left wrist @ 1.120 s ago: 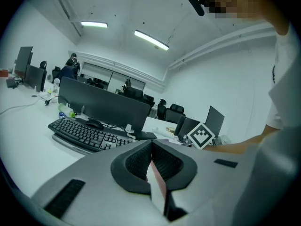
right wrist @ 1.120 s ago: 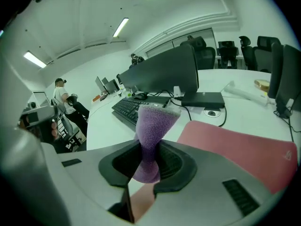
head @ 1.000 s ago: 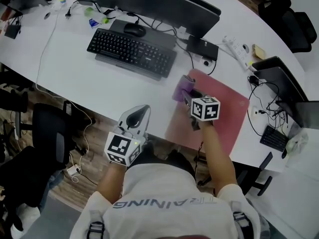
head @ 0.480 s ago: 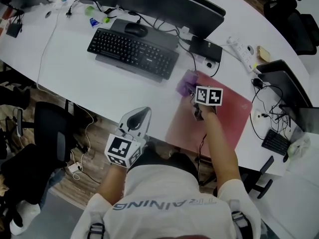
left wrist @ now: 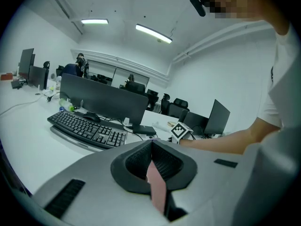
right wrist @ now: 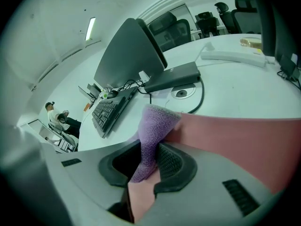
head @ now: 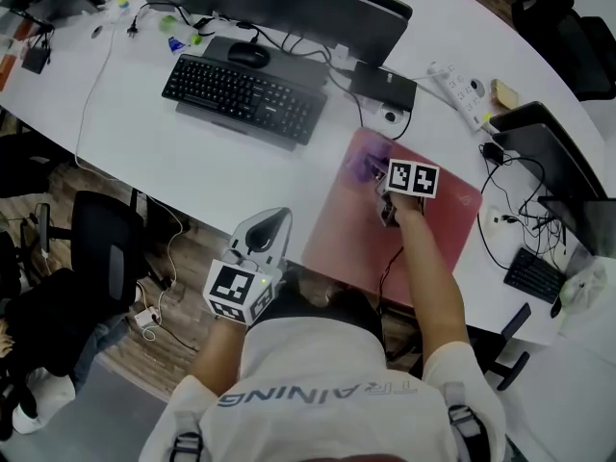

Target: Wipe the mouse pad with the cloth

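On the white curved desk [head: 173, 152], right of the black keyboard [head: 241, 89], lies the pink rectangular mouse pad [head: 423, 248], its near edge at the desk's front rim. My right gripper [head: 381, 183] is down over the pad's far left part, marker cube on top, and the 2 jaws are clamped on the purple fuzzy cloth [head: 366, 165]. In the right gripper view the cloth [right wrist: 153, 131] runs up from between the ribbed pads of the right gripper [right wrist: 150, 161] and bunches out ahead of them. Its front end sits at the pad's [right wrist: 244, 140] far edge, where the pink meets the white desk top. A black cable curves past just beyond it.

My left gripper [head: 268, 227] hangs in front of my body, off the desk's front edge and well apart from the pad. In its own view the jaws of the left gripper [left wrist: 153, 166] are pressed together at the tips with nothing held between them.

Behind the keyboard sit a black computer mouse [head: 248, 54] and a wide dark monitor [head: 279, 3]. A flat black box [head: 383, 85] lies near the pad's far corner, and a white power strip [head: 460, 87] lies further right.
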The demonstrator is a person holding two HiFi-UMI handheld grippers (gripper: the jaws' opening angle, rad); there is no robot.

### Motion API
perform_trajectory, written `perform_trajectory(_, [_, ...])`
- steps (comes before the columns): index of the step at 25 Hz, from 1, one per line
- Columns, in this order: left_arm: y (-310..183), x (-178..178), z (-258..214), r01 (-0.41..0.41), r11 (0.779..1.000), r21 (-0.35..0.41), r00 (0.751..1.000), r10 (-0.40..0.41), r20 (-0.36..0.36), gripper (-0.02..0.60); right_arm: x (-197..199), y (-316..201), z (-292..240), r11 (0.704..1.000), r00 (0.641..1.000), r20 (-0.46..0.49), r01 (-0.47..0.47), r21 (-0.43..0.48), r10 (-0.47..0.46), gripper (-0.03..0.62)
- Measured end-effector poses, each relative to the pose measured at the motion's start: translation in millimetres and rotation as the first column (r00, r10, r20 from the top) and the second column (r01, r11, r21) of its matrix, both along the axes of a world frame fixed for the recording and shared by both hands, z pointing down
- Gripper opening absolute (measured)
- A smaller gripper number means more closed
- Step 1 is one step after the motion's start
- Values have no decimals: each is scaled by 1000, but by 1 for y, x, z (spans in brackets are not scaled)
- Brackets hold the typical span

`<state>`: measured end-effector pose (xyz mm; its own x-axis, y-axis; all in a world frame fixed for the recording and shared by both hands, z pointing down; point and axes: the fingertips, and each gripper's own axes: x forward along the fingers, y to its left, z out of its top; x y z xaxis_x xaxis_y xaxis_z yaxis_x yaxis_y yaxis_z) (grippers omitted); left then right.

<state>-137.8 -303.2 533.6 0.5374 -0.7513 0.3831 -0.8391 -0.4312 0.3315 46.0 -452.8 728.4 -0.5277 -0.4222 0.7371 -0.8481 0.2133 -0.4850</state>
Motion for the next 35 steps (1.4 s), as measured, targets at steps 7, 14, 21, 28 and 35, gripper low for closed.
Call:
perform_trajectory(7, [7, 49, -9, -24, 999, 23, 999, 23, 43, 31, 53, 9, -1, 1000, 1000, -18, 1, -1, -1, 105])
perform_trajectory(14, [8, 101, -16, -51, 998, 31, 998, 50, 44, 31, 121, 23, -2, 999, 999, -21, -36, -4, 36, 106])
perform_trajectory(21, [10, 156, -18, -97, 995, 33, 995, 96, 32, 31, 194, 45, -3, 993, 993, -18, -117, -12, 117, 106])
perform_trajectory(28, [16, 207, -21, -152, 987, 45, 988, 151, 18, 31, 265, 68, -3, 984, 983, -47, -175, -8, 175, 106])
perform_trajectory(35, [27, 242, -20, -185, 982, 44, 983, 185, 9, 31, 323, 87, -3, 970, 968, -68, -243, -4, 242, 107])
